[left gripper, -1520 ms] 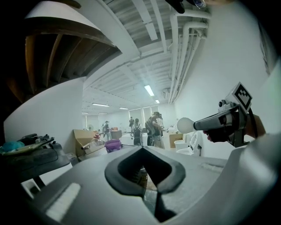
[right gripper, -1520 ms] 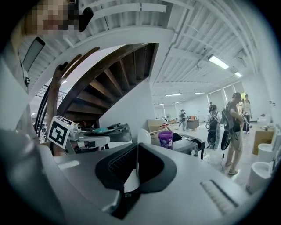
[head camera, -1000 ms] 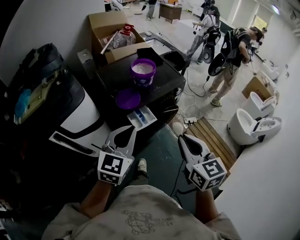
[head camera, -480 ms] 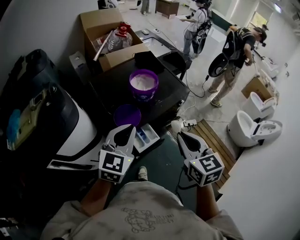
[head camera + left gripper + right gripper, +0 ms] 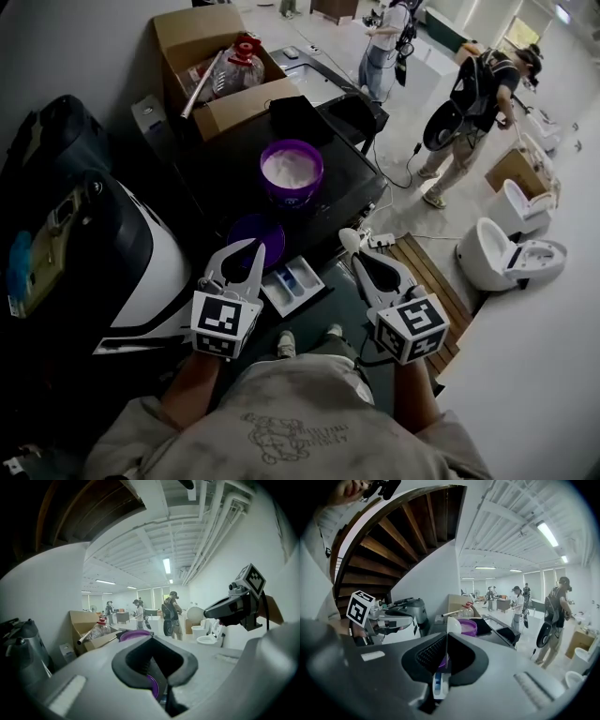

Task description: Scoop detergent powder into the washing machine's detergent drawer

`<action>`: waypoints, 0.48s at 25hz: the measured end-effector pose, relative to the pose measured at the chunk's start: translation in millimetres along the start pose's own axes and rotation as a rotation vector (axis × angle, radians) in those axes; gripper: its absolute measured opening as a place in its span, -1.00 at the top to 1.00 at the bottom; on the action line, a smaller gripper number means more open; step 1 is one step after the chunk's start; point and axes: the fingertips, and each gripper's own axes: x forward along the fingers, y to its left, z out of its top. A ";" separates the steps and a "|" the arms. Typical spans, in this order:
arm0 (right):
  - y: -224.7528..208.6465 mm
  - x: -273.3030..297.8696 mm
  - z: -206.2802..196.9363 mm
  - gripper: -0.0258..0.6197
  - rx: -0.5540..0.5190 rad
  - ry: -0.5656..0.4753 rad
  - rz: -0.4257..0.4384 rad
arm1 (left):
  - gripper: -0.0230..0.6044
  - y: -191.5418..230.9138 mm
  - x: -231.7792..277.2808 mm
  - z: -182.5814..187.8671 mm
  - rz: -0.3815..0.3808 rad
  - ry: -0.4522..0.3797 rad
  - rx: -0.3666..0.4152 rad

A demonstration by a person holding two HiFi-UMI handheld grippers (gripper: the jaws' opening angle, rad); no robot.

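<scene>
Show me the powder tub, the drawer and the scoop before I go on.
powder tub (image 5: pixel 292 195), head view, on its purple front wall.
drawer (image 5: pixel 277 296), head view, on its white near rim.
scoop (image 5: pixel 349 242), head view, on its white bowl.

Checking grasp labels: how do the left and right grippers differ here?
The left gripper has its jaws shut on nothing, while the right gripper clamps a white scoop by its handle. In the head view the left gripper hovers at the purple lid, and the right gripper sits to the right of the open detergent drawer. Both point toward the purple tub of powder, and neither reaches it.
</scene>
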 end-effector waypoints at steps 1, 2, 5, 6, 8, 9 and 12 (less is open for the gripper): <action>-0.6 4.0 1.4 0.81 -0.007 0.002 0.007 | 0.93 0.2 3.1 -0.3 -0.004 -0.006 -0.013; -1.7 8.3 2.6 0.81 -0.013 0.003 0.015 | 0.93 0.3 6.1 -0.3 -0.005 -0.015 -0.025; -9.3 22.6 5.8 0.81 -0.024 0.007 0.041 | 0.93 4.9 14.4 1.0 0.015 -0.023 -0.039; -12.3 28.1 7.2 0.81 -0.031 0.010 0.052 | 0.93 7.3 17.2 0.3 0.025 -0.018 -0.040; -18.7 40.2 11.1 0.81 -0.055 0.020 0.077 | 0.93 11.9 23.5 -1.9 0.045 -0.003 -0.047; -22.0 46.3 13.3 0.81 -0.069 0.026 0.091 | 0.93 13.7 27.1 -2.9 0.054 0.004 -0.053; -34.3 64.4 18.9 0.81 -0.098 0.037 0.133 | 0.93 20.3 38.5 -1.8 0.098 0.006 -0.066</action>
